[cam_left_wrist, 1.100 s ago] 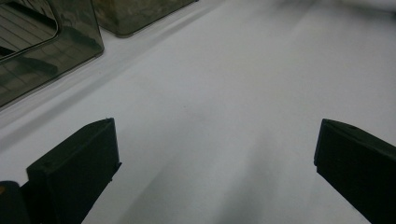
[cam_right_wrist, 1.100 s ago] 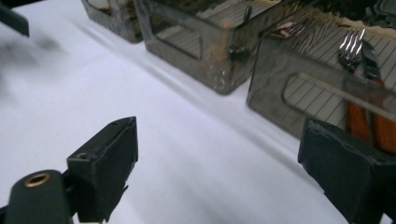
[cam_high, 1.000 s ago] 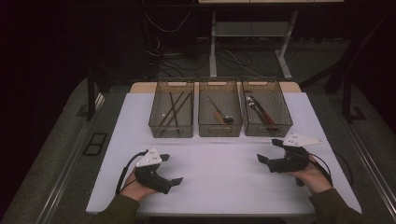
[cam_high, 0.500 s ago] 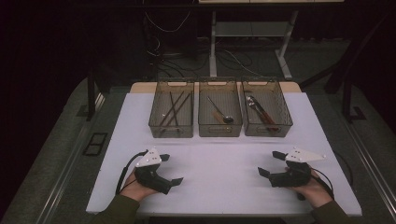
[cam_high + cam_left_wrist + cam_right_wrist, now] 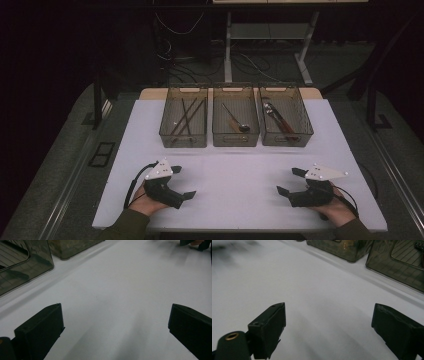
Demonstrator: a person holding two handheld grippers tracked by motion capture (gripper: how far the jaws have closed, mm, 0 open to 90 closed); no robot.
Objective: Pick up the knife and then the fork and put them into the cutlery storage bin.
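1. The left gripper [image 5: 184, 184] rests low over the near left part of the white table [image 5: 240, 175], jaws spread wide with only bare tabletop between them.
2. The right gripper [image 5: 291, 181] sits at the near right, its jaws also wide apart and holding nothing.
3. Both point inward, toward each other, well apart.
4. Three smoky plastic bins stand in a row at the far side, well away from both grippers.
5. The left bin [image 5: 183, 122] holds long dark sticks, and is the one nearest the left gripper.
6. The middle bin [image 5: 235, 121] holds a spoon.
7. The right bin [image 5: 285, 120] holds a dark-handled utensil, beyond the right gripper.
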